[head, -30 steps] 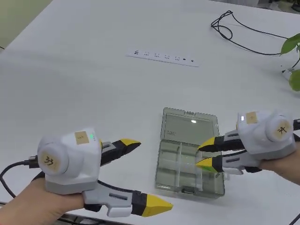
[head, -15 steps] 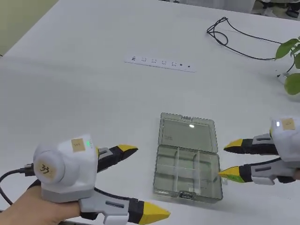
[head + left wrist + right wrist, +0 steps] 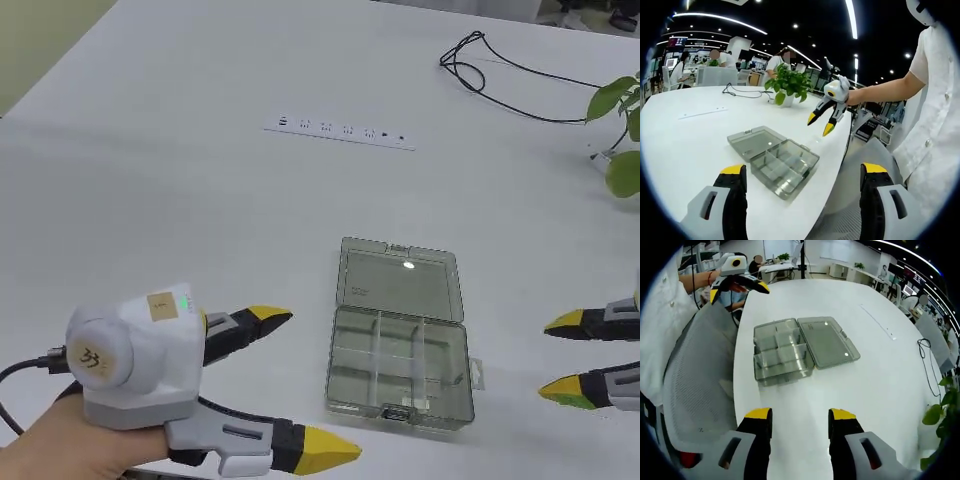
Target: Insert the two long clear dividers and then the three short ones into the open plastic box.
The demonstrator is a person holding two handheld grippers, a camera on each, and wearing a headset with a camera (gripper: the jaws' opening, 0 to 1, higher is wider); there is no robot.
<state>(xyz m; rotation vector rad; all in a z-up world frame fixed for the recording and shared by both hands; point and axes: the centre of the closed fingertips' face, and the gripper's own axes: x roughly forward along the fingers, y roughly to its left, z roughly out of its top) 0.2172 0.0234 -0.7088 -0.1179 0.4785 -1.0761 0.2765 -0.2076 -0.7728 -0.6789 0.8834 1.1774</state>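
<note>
The open smoky plastic box [image 3: 400, 355] lies on the white table, lid flat behind it, with clear dividers standing inside its tray. It also shows as the box [image 3: 774, 159] and the box [image 3: 785, 352] in the gripper views. My left gripper [image 3: 305, 385] hovers open to the box's left, nothing between its yellow-tipped jaws. My right gripper [image 3: 565, 355] is open at the right edge, well clear of the box and holding nothing. The right gripper [image 3: 821, 124] appears across the box in the left gripper view.
A white power strip [image 3: 340, 130] lies farther back on the table. A black cable [image 3: 490, 65] loops at the back right beside a green plant [image 3: 620, 130]. A grey mesh chair [image 3: 700, 380] stands at the table's near edge.
My right gripper has pulled away from over the box's right side to the right edge of the head view. The left gripper has stayed put.
</note>
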